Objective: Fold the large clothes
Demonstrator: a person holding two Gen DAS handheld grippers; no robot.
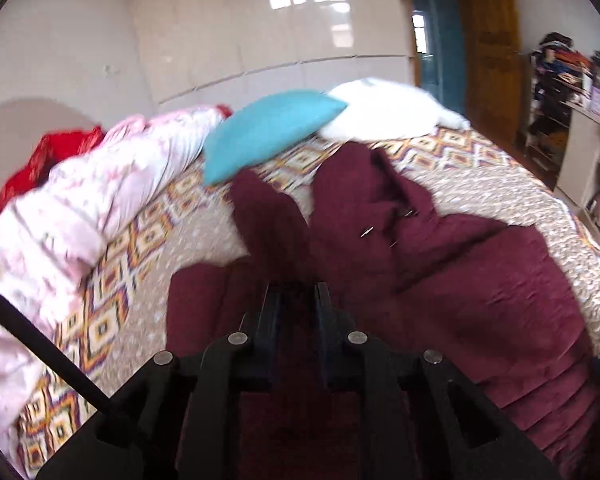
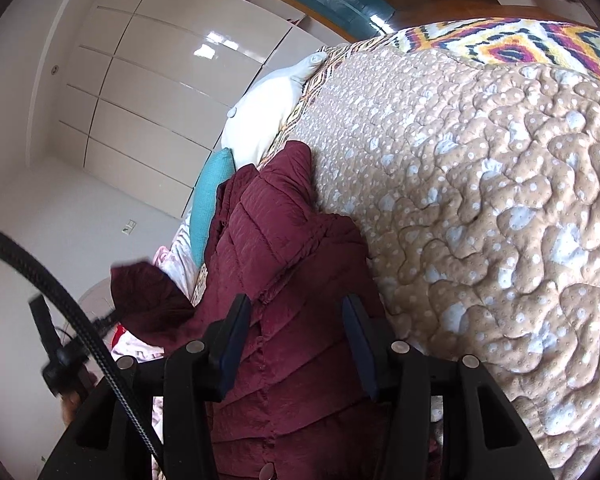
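Observation:
A dark maroon quilted jacket (image 1: 440,264) lies spread on the bed. My left gripper (image 1: 298,292) is shut on a fold of the jacket at its near edge and holds it lifted. In the right wrist view the jacket (image 2: 284,240) runs along the bed's edge. My right gripper (image 2: 296,308) is open, its fingers on either side of the jacket's quilted edge with a button strip. The left gripper (image 2: 100,324) also shows there at the left, holding a raised flap of the jacket.
The bed has a beige quilted cover (image 2: 480,184) with a colourful diamond border (image 1: 112,300). A teal pillow (image 1: 268,132), a white pillow (image 1: 384,112) and a pink duvet (image 1: 84,204) lie at the bed's far side. Shelves (image 1: 572,112) stand at the right.

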